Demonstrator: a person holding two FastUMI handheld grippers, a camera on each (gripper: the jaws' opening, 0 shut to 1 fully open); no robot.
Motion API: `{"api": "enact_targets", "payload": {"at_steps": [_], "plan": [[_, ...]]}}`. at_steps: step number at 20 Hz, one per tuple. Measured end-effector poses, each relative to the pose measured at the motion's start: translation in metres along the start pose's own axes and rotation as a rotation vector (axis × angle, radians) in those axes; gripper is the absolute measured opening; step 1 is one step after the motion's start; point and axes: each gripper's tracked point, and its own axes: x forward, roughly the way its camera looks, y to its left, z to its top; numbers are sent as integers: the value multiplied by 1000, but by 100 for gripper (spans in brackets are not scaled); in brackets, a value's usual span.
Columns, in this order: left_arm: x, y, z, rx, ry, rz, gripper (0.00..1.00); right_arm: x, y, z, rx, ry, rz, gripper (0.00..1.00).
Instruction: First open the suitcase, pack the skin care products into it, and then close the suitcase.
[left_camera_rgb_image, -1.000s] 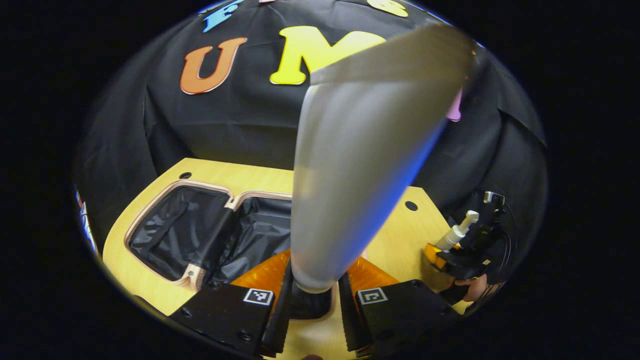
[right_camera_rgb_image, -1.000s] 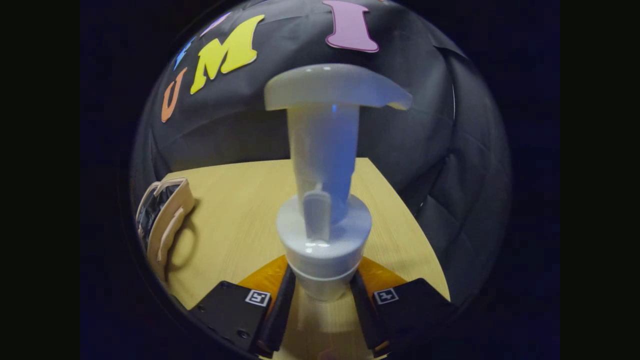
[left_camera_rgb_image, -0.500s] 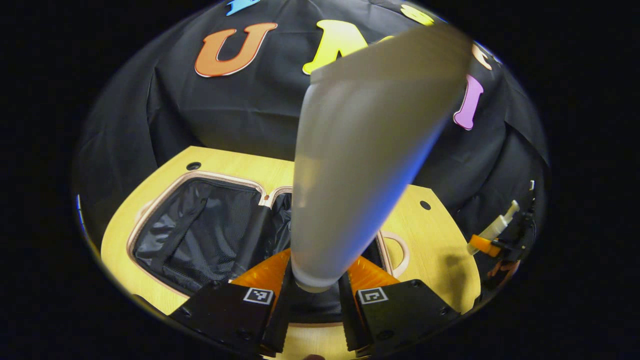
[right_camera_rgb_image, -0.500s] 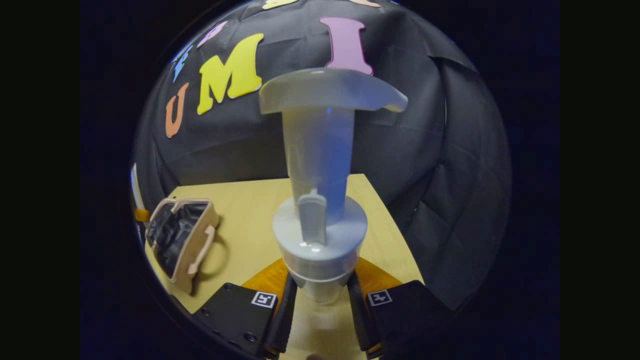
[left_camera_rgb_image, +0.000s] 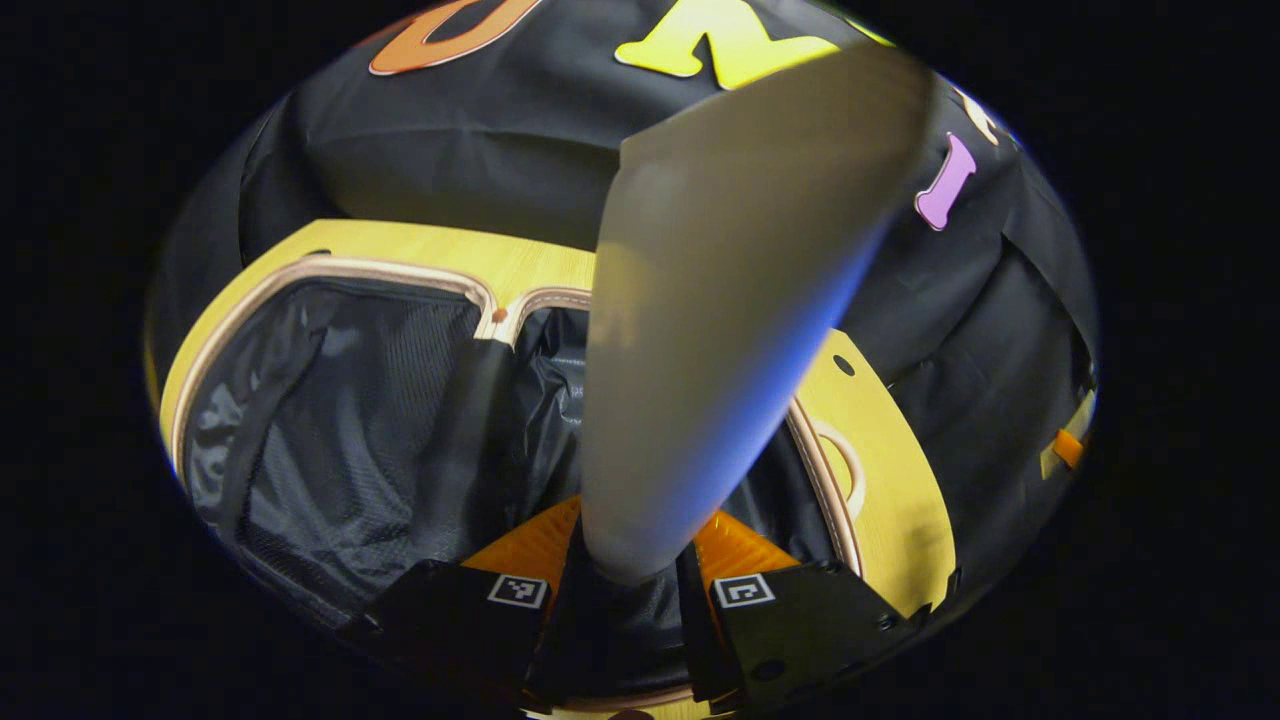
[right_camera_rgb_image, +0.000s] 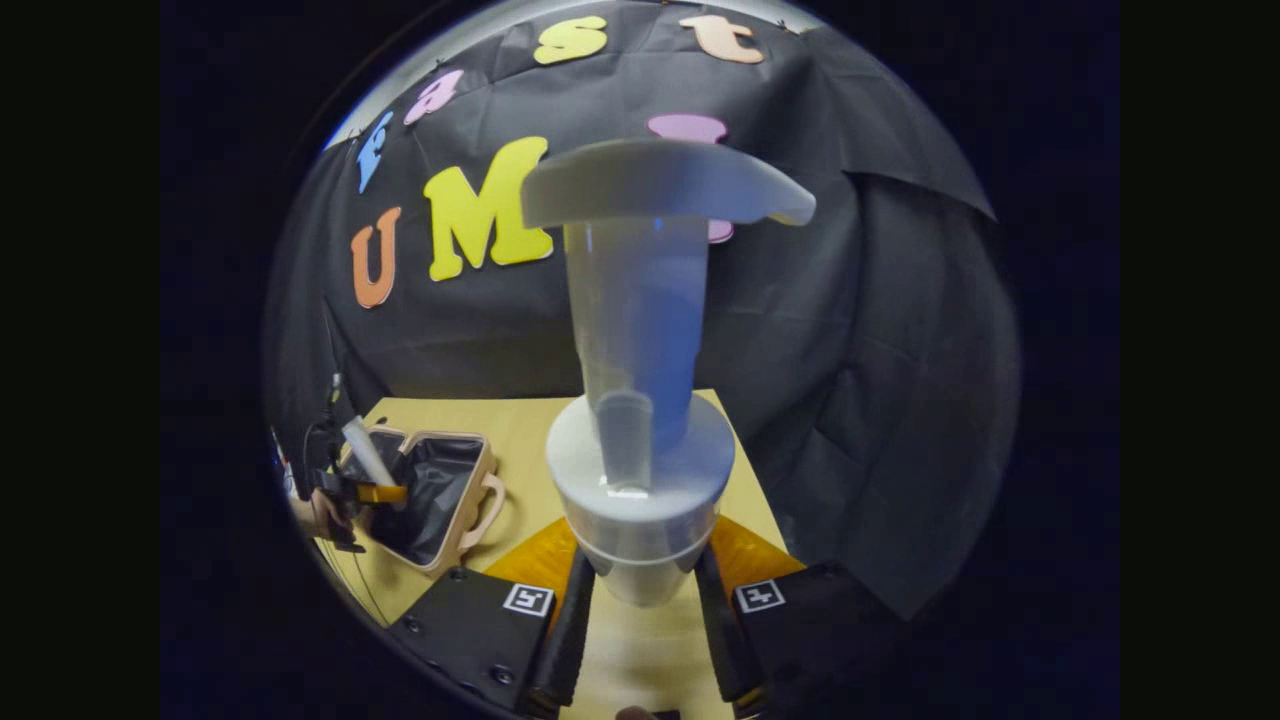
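Black-lined suitcase (left_camera_rgb_image: 400, 420) lies open; left gripper (left_camera_rgb_image: 630, 590) jaws clamp tube (left_camera_rgb_image: 720, 330), right gripper (right_camera_rgb_image: 640, 600) jaws clamp pump bottle (right_camera_rgb_image: 640, 400).

Left gripper view close above the open suitcase (left_camera_rgb_image: 350, 440); right gripper view farther off, suitcase (right_camera_rgb_image: 440, 490) shared.

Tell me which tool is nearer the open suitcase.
Left. The left tool, gripping a tube, hangs right over the suitcase. The right tool, holding a pump bottle, is off across the table.

Light wooden table (right_camera_rgb_image: 520, 425) carries open suitcase (right_camera_rgb_image: 435, 495), black lining up, near left end
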Motion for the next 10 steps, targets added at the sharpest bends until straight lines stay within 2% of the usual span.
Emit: {"api": "enact_targets", "payload": {"at_steps": [1, 2, 5, 7, 10], "plan": [[3, 3, -3, -6, 20, 9, 53, -12, 6, 1, 0, 1, 7, 49], [6, 3, -5, -9, 43, 15, 46, -22, 12, 0, 8, 3, 15, 49], [13, 9, -12, -19, 142, 76, 45, -44, 24, 2, 43, 3, 39, 46], [17, 11, -18, -42, 212, 116, 45, -49, 25, 0, 23, 2, 35, 48], [23, 18, -32, -74, 314, 157, 45, -56, 27, 3, 41, -8, 45, 46]]}}
